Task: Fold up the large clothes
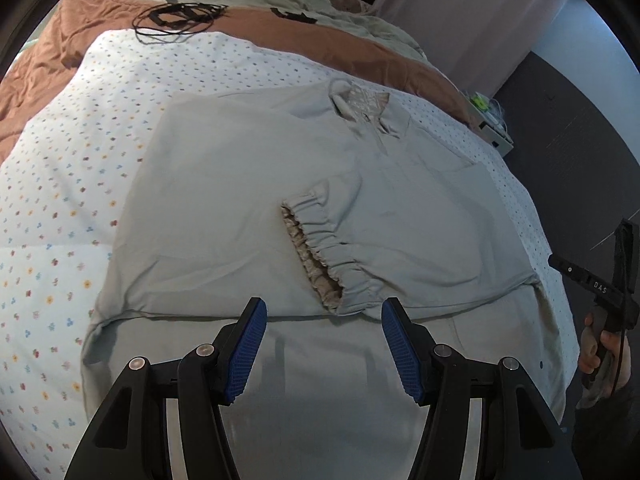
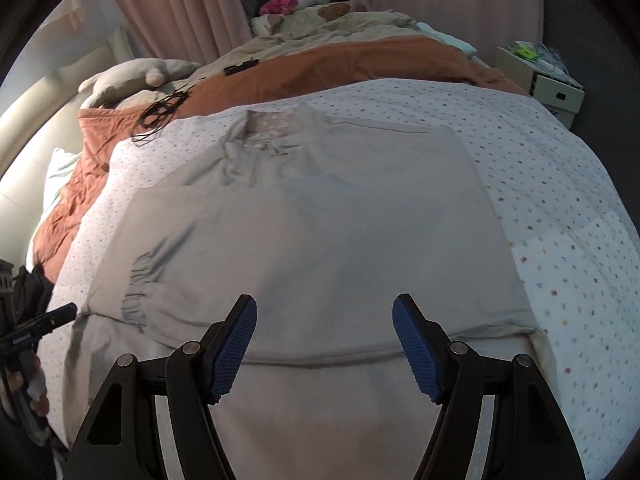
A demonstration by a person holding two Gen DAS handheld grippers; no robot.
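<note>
A large pale grey jacket [image 1: 240, 200] lies flat on the bed, collar [image 1: 360, 108] at the far end. One sleeve is folded across its front, and the sleeve's elastic cuff [image 1: 316, 240] lies in the middle. My left gripper [image 1: 324, 320] hovers open over the jacket's near part, just short of that cuff, with nothing between its blue pads. In the right wrist view the same jacket [image 2: 320, 220] fills the middle. My right gripper [image 2: 324, 320] stands open above the jacket's lower half and holds nothing. The cuff [image 2: 140, 284] lies to its left.
The jacket rests on a white flower-dotted sheet [image 1: 60, 200] over a brown blanket [image 1: 60, 52]. A black cable [image 1: 176, 20] and a plush toy [image 2: 140, 72] lie at the far end. A white box [image 2: 552, 84] stands beside the bed. A hand [image 1: 596, 348] holds the other gripper's handle.
</note>
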